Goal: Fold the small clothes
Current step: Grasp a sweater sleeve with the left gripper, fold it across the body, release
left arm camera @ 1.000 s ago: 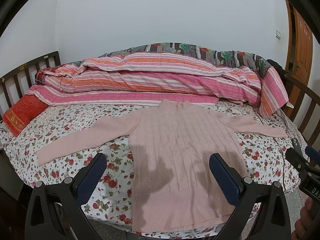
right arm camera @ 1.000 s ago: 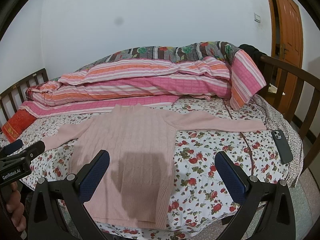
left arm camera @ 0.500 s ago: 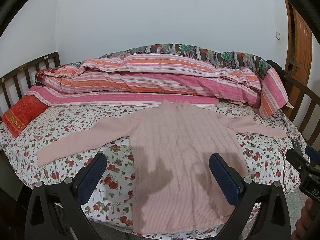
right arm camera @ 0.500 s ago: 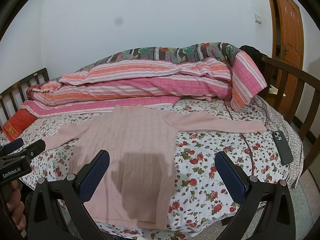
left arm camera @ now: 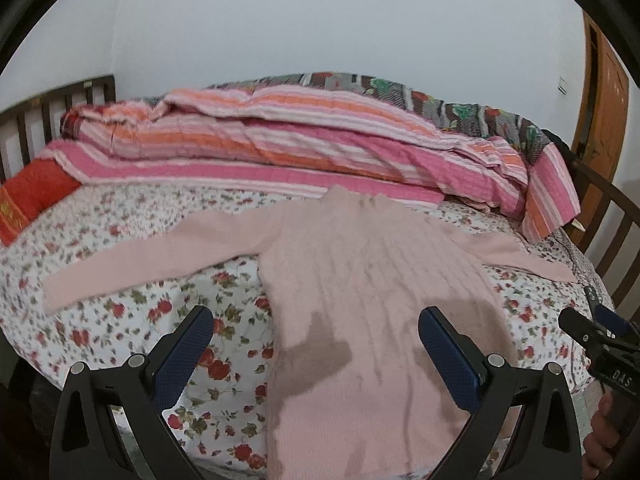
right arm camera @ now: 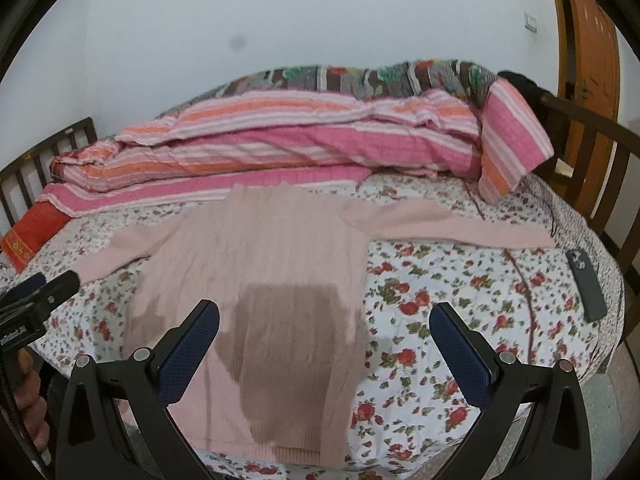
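Left hand-held gripper [left arm camera: 314, 346] jaws spread wide, empty; right hand-held gripper [right arm camera: 324, 338] likewise spread, empty. Both now lower and nearer hem than second ago, frames blurred by motion. Pale pink cable-knit sweater [left arm camera: 372, 288] unchanged: flat, face up on floral bedsheet [left arm camera: 120, 312], sleeves stretched out both sides, no fold made. Judgement: approach under way, first grasp pending. Beyond: striped pink quilt [left arm camera: 280, 144] at far side, dark phone [right arm camera: 586, 284] near right sleeve end.
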Motion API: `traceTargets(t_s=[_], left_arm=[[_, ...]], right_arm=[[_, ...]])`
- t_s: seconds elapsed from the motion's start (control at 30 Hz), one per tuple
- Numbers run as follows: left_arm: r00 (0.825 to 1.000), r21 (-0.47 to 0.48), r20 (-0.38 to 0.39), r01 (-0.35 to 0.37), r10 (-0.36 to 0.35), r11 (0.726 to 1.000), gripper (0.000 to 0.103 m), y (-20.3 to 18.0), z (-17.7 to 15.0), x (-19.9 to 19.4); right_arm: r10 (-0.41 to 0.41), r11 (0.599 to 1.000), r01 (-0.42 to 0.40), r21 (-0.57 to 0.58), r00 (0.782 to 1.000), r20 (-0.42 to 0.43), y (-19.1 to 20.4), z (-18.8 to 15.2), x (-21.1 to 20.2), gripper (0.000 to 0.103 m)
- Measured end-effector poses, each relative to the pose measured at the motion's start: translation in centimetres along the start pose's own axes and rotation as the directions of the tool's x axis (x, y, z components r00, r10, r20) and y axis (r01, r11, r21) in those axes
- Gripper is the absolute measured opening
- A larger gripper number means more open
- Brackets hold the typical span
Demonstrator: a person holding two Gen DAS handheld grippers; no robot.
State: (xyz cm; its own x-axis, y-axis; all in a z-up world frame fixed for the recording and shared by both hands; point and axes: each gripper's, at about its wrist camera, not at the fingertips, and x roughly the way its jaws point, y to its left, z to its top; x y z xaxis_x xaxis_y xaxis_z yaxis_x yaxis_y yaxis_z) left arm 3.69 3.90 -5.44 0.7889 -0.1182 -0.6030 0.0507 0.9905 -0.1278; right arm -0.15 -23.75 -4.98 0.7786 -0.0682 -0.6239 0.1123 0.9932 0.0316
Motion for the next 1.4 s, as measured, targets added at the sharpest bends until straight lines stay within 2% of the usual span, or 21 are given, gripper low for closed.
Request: traceTargets(t_s=[0.17,0.33,0.43,0.5,0.63,0.8,0.9,0.97,1.0,1.1,1.17,1.2,1.23,1.3,1.33,1.37,1.4], left_arm=[[0.998,-0.042,-0.056,-0.038,0.035,0.998,0.102,3.2,-2.0,4.2],[0.993,-0.127,-0.114,-0.006,-0.009,0.992,0.098,7.4,-3.1,7.3],[0.992,-0.184,-0.127,-0.017,-0.007,0.983,0.098,10.6,-3.4,8.3],[0.993,-0.255,-0.122,-0.036,0.005,0.966,0.097,13.4,-3.5,8.8],[0.998,-0.405,-0.064,-0.048,0.024,0.913,0.096,19.3,-4.0,9.5],[0.991,-0.562,-0.027,-0.125,0.133,0.818,0.087,26.0,-3.8,10.1],[0.988,-0.651,-0.035,-0.138,0.152,0.746,0.076,29.6,-3.8,11.1],[0.988,-0.668,-0.030,-0.134,0.153,0.732,0.066,30.9,-3.8,11.4],[0.985,-0.665,-0.031,-0.148,0.172,0.732,0.063,31.2,-3.7,11.6],[0.973,-0.649,-0.049,-0.203,0.226,0.733,0.045,32.0,-3.0,11.9],[0.964,-0.660,-0.073,-0.240,0.256,0.712,0.021,32.8,-2.6,12.2],[0.960,-0.656,-0.081,-0.253,0.267,0.711,0.014,33.1,-2.2,12.2],[0.958,-0.647,-0.077,-0.259,0.276,0.718,0.007,32.9,-2.0,11.9],[0.943,-0.608,-0.025,-0.278,0.332,0.744,0.007,31.7,-0.8,10.9],[0.937,-0.571,-0.012,-0.292,0.348,0.767,0.007,30.7,0.2,10.8],[0.937,-0.527,-0.005,-0.299,0.349,0.796,0.007,29.4,1.4,10.9],[0.938,-0.501,0.008,-0.297,0.347,0.813,0.007,28.3,2.4,11.0]], right_arm=[[-0.033,0.999,0.032,-0.018,0.999,-0.034,0.5,-0.9,3.8,0.103],[-0.039,0.999,0.037,-0.031,0.995,-0.086,1.0,-1.2,7.1,0.103],[-0.021,0.998,0.016,-0.059,0.996,-0.084,1.5,-1.2,8.0,0.103],[-0.012,0.997,0.007,-0.081,0.998,-0.060,1.9,-1.3,8.4,0.103],[0.034,0.989,-0.034,-0.146,0.999,0.000,2.8,-1.7,8.7,0.103],[0.028,0.980,-0.034,-0.194,0.999,-0.033,3.7,-1.7,10.2,0.103],[0.031,0.985,-0.045,-0.169,0.996,-0.083,3.7,-1.3,11.5,0.103],[0.079,0.988,-0.093,-0.125,0.990,-0.115,3.4,-1.1,12.3,0.103],[0.111,0.988,-0.122,-0.091,0.986,-0.125,3.1,-1.0,12.7,0.102],[0.153,0.988,-0.154,-0.002,0.980,-0.125,1.9,-0.7,13.6,0.098],[0.167,0.986,-0.163,0.040,0.979,-0.120,1.1,-0.6,14.0,0.097],[0.177,0.983,-0.171,0.064,0.978,-0.112,0.6,-0.4,14.3,0.097],[0.183,0.981,-0.175,0.077,0.977,-0.105,0.2,-0.3,14.4,0.097],[0.181,0.980,-0.173,0.102,0.980,-0.082,-0.8,0.0,14.6,0.096],[0.177,0.980,-0.170,0.106,0.982,-0.070,-1.3,0.2,14.6,0.094],[0.166,0.981,-0.159,0.106,0.984,-0.061,-1.7,0.3,14.7,0.094],[0.155,0.983,-0.148,0.110,0.986,-0.057,-2.2,0.6,14.8,0.094]])
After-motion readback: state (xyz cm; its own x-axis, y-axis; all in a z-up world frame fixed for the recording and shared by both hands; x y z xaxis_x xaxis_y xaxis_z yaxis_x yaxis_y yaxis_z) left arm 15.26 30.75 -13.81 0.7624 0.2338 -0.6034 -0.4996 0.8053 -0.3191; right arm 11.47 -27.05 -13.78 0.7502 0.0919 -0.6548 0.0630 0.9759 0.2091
